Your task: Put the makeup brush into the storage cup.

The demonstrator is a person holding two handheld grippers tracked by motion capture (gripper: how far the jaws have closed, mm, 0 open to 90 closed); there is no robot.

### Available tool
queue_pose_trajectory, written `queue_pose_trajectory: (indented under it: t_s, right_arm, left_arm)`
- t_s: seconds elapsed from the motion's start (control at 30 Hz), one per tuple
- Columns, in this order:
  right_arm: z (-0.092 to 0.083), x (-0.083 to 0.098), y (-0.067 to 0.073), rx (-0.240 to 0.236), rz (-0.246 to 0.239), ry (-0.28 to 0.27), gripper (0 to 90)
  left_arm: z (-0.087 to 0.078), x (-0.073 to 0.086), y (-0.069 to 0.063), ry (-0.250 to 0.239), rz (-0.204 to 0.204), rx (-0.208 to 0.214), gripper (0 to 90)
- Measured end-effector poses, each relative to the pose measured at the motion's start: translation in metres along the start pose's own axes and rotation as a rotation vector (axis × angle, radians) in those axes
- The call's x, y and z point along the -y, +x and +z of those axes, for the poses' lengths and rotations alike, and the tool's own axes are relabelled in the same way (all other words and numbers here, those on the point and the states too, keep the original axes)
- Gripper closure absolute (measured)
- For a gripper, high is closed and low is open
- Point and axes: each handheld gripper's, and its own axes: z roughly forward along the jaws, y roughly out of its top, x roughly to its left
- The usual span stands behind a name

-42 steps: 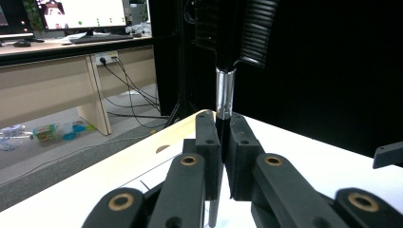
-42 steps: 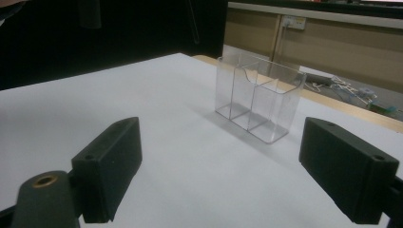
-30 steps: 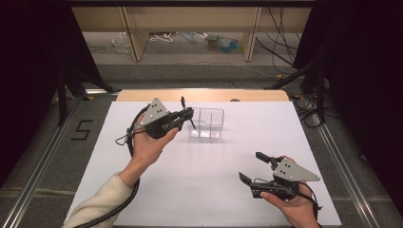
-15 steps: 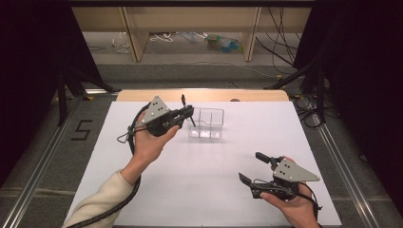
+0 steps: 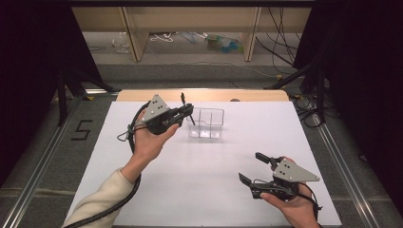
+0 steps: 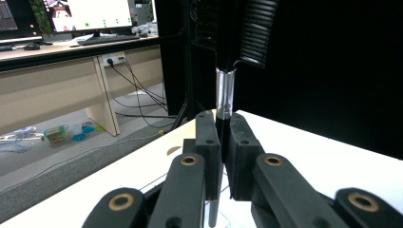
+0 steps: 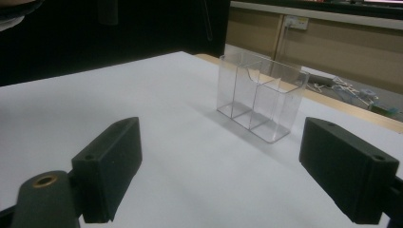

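My left gripper (image 5: 187, 110) hangs above the table just left of a clear plastic box (image 5: 207, 123) with several compartments. It is shut on a slim black brush (image 5: 182, 98) that stands nearly upright. In the left gripper view the jaws (image 6: 222, 137) pinch the brush's black handle below its silver collar (image 6: 225, 92), and a ribbed black head rises above. My right gripper (image 5: 251, 167) rests low at the front right of the table, open, with nothing between its jaws. The right gripper view looks between those wide jaws (image 7: 233, 175) at the clear box (image 7: 259, 97), which stands empty.
A white sheet (image 5: 218, 190) covers the table, with a wooden edge (image 5: 204, 95) at the far side. Beyond it are a desk's wooden legs, cables and litter on the floor (image 5: 223, 42). Metal rails (image 5: 340, 161) run along both sides.
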Motion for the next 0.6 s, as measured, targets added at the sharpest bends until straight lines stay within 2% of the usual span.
queue_pose_trajectory:
  t_s: [0.13, 0.6]
  right_arm:
    - [0.0013, 0.0007, -0.0002, 0.011, 0.002, -0.013, 15.4]
    - [0.0007, 0.0007, -0.0004, 0.002, -0.001, -0.002, 15.3]
  left_arm:
    - [0.0026, -0.0008, -0.0007, 0.003, 0.011, 0.001, 85.1]
    - [0.0049, -0.0045, 0.0018, -0.002, 0.018, -0.008, 85.1]
